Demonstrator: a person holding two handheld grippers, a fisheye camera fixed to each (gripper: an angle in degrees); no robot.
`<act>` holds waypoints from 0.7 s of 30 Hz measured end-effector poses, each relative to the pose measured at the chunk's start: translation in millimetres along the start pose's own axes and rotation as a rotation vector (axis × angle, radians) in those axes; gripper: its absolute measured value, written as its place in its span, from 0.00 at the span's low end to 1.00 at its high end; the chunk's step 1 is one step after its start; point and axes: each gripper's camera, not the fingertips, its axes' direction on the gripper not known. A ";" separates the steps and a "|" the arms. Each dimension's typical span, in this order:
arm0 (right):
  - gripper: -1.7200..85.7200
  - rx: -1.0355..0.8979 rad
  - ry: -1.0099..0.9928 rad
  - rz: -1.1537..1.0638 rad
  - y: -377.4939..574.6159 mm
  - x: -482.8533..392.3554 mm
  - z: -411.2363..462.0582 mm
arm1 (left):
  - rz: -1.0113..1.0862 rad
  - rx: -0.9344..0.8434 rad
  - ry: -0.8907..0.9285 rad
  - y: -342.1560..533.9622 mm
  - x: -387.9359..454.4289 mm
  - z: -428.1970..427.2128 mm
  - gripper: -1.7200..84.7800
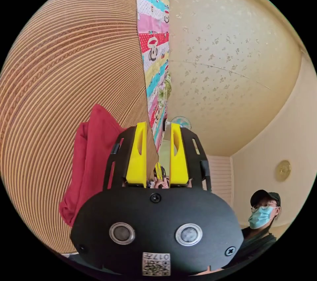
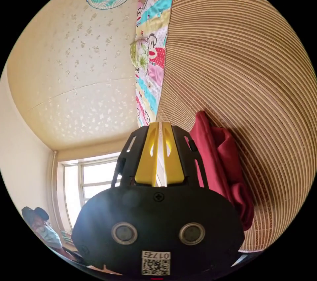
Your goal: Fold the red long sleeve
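Red long sleeve point(image 1: 89, 162) lying bunched and partly folded on the striped woven mat point(image 1: 66, 62), just beside both tools. Left tool point(image 1: 158, 155) a little open and empty; right tool point(image 2: 159, 153) nearly closed, gripping nothing. Probably some folding done, final neat folds still left.

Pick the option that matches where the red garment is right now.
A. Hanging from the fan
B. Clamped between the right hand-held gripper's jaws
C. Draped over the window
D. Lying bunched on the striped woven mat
D: the red garment lies bunched on the striped mat, beside the right hand-held gripper, whose jaws are nearly closed on nothing; the left view shows it on the same mat.
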 end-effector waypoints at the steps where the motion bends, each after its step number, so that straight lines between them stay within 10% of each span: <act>1: 0.03 -0.085 0.087 -0.116 12.7 -19.6 11.7 | 0.061 -0.015 -0.072 2.7 6.6 1.0 0.16; 10: 0.03 -0.538 1.119 -0.881 186.4 19.0 85.3 | -0.111 0.016 -0.697 165.1 -89.0 -50.9 0.22; 21: 0.02 -0.617 1.069 -0.796 165.8 5.1 81.8 | -0.082 -0.047 -0.328 159.0 -136.5 -24.5 0.10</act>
